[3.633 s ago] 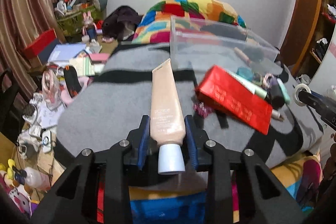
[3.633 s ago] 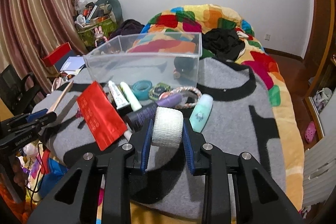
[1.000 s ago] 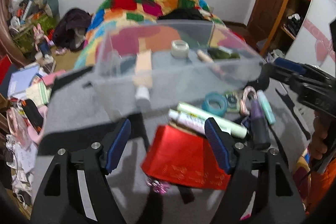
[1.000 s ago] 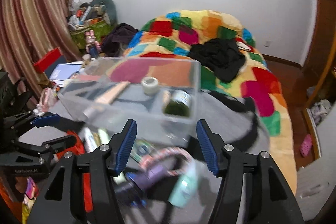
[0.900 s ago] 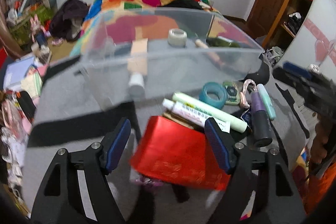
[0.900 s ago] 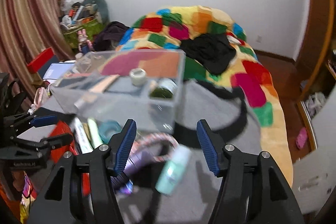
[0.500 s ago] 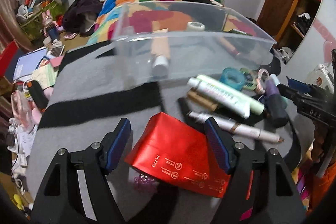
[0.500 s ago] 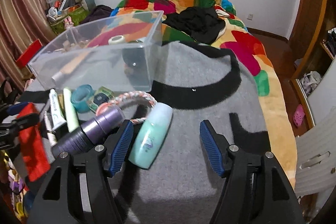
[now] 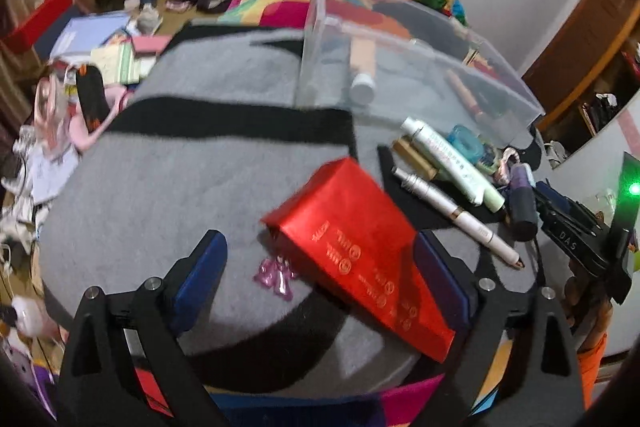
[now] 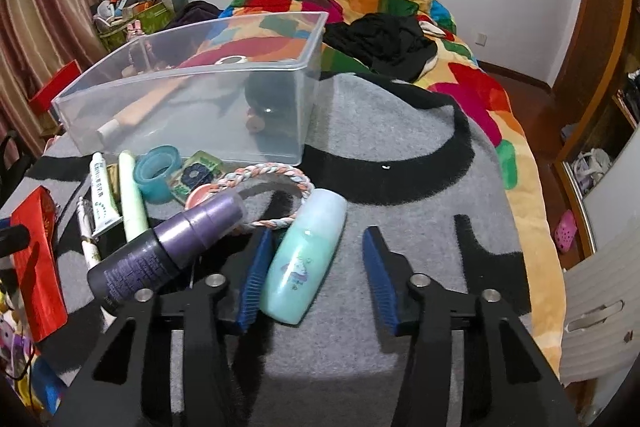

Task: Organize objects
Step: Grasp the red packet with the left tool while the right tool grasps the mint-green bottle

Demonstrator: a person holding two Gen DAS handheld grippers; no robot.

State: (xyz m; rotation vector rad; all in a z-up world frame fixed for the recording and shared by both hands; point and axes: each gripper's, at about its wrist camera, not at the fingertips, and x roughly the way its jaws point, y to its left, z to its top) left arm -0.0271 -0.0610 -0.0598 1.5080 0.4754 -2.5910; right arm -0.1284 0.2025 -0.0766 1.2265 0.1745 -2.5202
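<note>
My left gripper (image 9: 320,263) is open, its jaws wide around the near end of a red packet (image 9: 360,251) lying on the grey blanket. My right gripper (image 10: 316,259) is open, with a mint-green bottle (image 10: 306,255) lying between its jaws against the left pad. A purple spray bottle (image 10: 168,243) lies just left of it. The clear plastic bin (image 10: 192,99) stands behind and holds a beige tube (image 9: 362,57) and a tape roll (image 10: 230,59). Tubes (image 9: 452,163), a white pen (image 9: 456,215) and a teal tape ring (image 10: 158,173) lie in front of the bin.
A braided ring (image 10: 272,183) and a small green packet (image 10: 196,171) lie by the bin. A small pink trinket (image 9: 276,275) lies left of the red packet. The colourful quilt (image 10: 380,7) with black clothes lies behind. Floor clutter (image 9: 100,59) fills the left side.
Both grippers, once shut on the beige tube and the tape roll, are now open and those items lie in the bin. Both have dropped low over the blanket's loose items.
</note>
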